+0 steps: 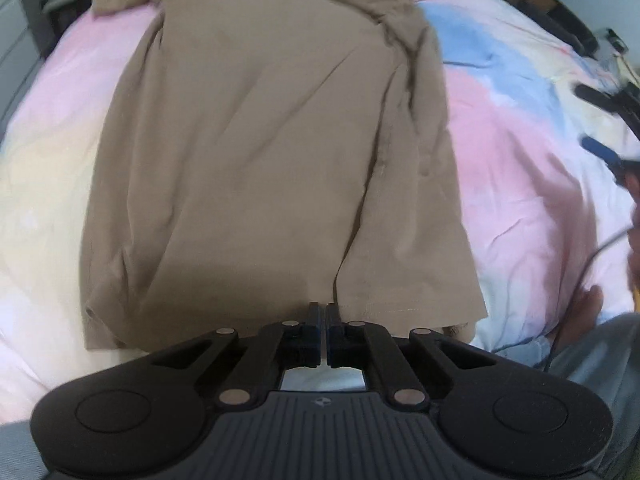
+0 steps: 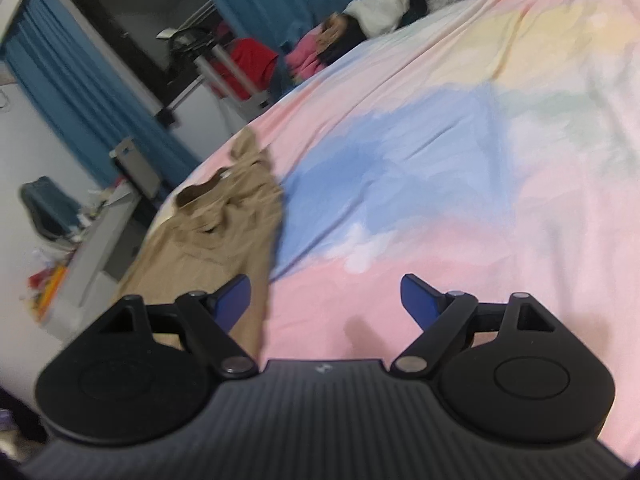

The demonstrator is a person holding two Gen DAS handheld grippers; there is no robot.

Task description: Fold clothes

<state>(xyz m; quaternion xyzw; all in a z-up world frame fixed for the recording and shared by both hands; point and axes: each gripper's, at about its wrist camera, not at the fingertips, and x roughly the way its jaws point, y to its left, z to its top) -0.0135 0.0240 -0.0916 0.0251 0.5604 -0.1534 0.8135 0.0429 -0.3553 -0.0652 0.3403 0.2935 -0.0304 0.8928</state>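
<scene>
Left claw (image 1: pixel 323 312) shut at tan shirt (image 1: pixel 260 140) hem, no legible writing

The bed (image 1: pixel 520 152) has a pastel sheet in pink, blue and yellow. A tan garment (image 1: pixel 260 160), perhaps trousers, lies flat on it ahead of the left fingers (image 1: pixel 313 312).

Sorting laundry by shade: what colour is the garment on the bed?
Plain tan garment, clearest in the left wrist view.
</scene>
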